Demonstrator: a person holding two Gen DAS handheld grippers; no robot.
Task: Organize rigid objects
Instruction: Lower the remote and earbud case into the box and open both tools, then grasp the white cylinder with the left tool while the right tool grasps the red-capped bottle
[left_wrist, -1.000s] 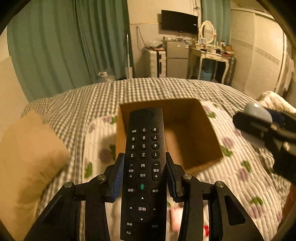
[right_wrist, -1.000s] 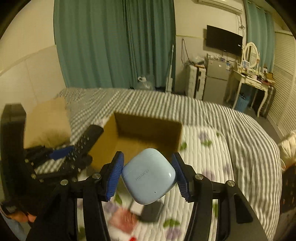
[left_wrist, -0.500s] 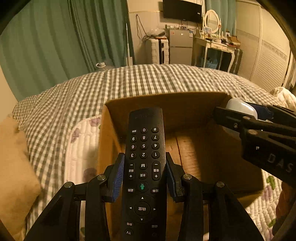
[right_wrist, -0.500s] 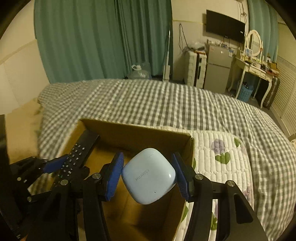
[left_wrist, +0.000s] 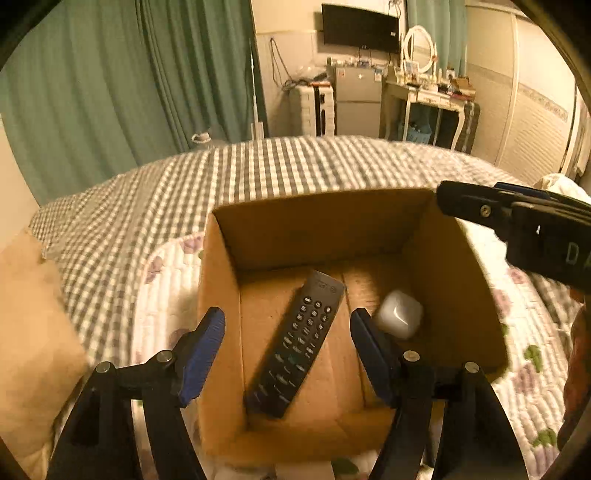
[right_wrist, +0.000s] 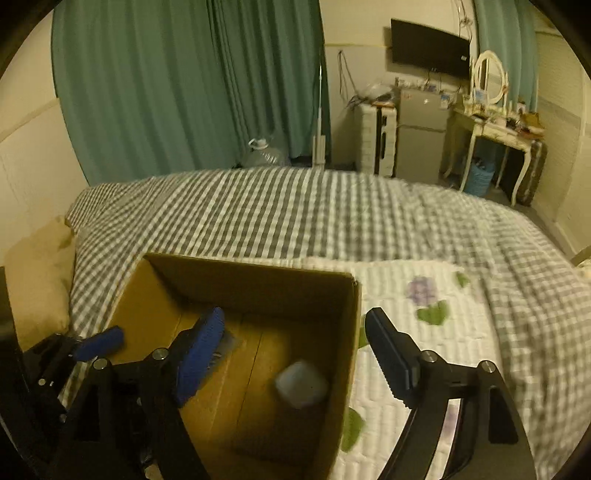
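Note:
An open cardboard box (left_wrist: 221, 280) sits on the bed. A black remote control (left_wrist: 297, 341) lies on its floor, slanted. A pale blue earbud case (left_wrist: 399, 314) lies to its right. My left gripper (left_wrist: 286, 350) is open and empty above the box's near edge. My right gripper (right_wrist: 295, 349) is open and empty above the box (right_wrist: 347, 332); the case (right_wrist: 302, 384) lies below it. The right gripper also shows in the left wrist view (left_wrist: 517, 225) at the box's right rim. The left gripper's blue pad (right_wrist: 99, 341) shows at left in the right wrist view.
The box stands on a white floral quilt (right_wrist: 436, 295) over a grey checked bedspread (left_wrist: 280, 166). A tan pillow (left_wrist: 33, 325) lies to the left. Green curtains, a small fridge, a dressing table and a wall TV stand beyond the bed.
Both grippers opened over the box. The remote dropped from the left gripper and the earbud case from the right; both now lie on the box floor.

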